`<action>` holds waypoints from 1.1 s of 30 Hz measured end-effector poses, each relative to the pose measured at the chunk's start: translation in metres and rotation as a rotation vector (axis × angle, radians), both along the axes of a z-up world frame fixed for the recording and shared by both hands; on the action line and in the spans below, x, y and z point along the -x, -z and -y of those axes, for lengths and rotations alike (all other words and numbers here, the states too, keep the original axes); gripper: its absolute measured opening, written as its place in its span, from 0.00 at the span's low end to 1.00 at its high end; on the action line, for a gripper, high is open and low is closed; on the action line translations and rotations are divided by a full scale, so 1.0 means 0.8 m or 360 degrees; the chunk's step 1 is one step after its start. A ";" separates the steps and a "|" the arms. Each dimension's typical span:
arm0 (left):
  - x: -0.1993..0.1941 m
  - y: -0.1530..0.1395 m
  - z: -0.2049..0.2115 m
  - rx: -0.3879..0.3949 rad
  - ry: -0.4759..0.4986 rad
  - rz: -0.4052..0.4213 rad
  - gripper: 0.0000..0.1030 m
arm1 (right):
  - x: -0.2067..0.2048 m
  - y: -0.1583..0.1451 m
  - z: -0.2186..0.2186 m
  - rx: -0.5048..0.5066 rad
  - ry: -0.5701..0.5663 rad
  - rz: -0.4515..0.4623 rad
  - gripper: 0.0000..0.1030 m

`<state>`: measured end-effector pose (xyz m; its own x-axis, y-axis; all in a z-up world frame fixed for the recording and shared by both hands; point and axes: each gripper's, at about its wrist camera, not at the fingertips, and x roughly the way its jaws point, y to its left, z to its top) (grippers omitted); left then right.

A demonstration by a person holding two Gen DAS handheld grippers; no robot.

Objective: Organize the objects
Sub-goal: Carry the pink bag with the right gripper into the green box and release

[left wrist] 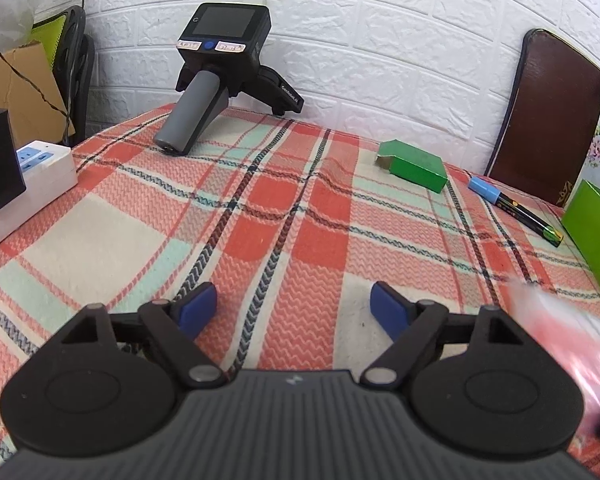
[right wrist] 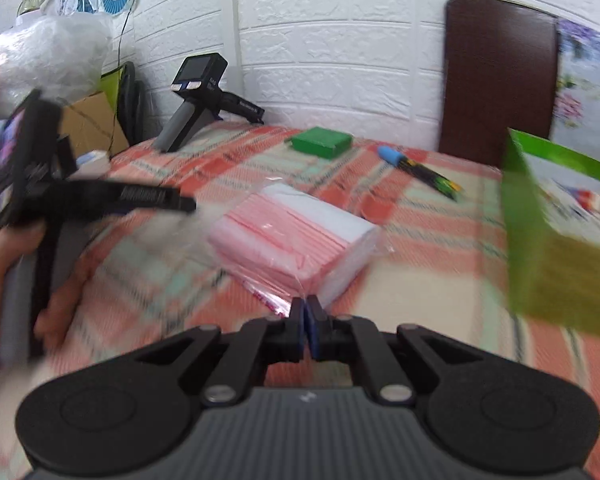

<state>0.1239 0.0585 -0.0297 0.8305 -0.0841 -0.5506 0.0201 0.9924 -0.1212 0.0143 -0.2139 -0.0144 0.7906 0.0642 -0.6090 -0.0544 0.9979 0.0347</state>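
The right claw (right wrist: 305,312) has its pads pressed together on the clear plastic wrap at the near corner of the pink-and-white packet stack (right wrist: 296,236). The blur across the right wrist view makes it hard to say whether the stack is lifted or only dragging on the plaid cloth (right wrist: 440,248). Just to its right stands the open green box (right wrist: 540,240), which looks like the likely container for the loose items, so this packet appears to be partway to its place but not yet in it.

The left claw (left wrist: 294,308) hangs over a bare patch of the cloth-covered tabletop with its blue pads (left wrist: 198,306) well apart and nothing between them. At the right edge of its view a pink smear is probably the same packet stack (left wrist: 560,344).

Still loose on the tabletop are the small green carton (left wrist: 416,164) lying flat near the wall and the blue-capped marker (left wrist: 512,204) just beside it, between the carton and the green box (left wrist: 592,232). Neither is touched. A spare handheld gripper (left wrist: 216,76) rests at the far left by the wall, apart from the rest.

As a judgement, the tidying is at an early stage: one item in hand, at least two left, and nothing visibly stowed, though the box's inside is mostly hidden.
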 end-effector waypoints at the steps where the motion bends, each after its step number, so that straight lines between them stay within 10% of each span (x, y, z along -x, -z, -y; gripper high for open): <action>1: 0.000 0.000 0.000 0.0001 0.0003 -0.0004 0.84 | 0.024 -0.001 0.005 0.0001 0.0027 -0.0007 0.04; 5: 0.002 -0.003 0.007 -0.0058 0.0008 -0.0024 0.86 | 0.093 -0.002 0.018 0.0066 0.0096 -0.0017 0.12; 8: 0.015 -0.012 0.017 -0.0087 0.0036 -0.0065 0.86 | 0.110 -0.012 0.032 -0.0017 0.0125 0.0015 0.51; 15: 0.110 -0.051 0.072 0.0024 0.0423 -0.0081 0.86 | 0.087 -0.012 0.022 0.0026 0.0017 0.0075 0.78; 23: 0.116 -0.023 0.141 0.0145 0.0817 -0.0464 0.93 | 0.041 0.011 0.006 0.0104 -0.0126 -0.0030 0.87; 27: 0.119 -0.024 0.163 0.0153 0.0873 -0.0384 0.76 | 0.036 0.007 0.010 0.0071 -0.0127 0.0027 0.68; 33: 0.125 -0.089 0.189 0.0112 0.0914 -0.0139 0.76 | 0.066 -0.032 0.034 0.0119 -0.0004 0.0361 0.55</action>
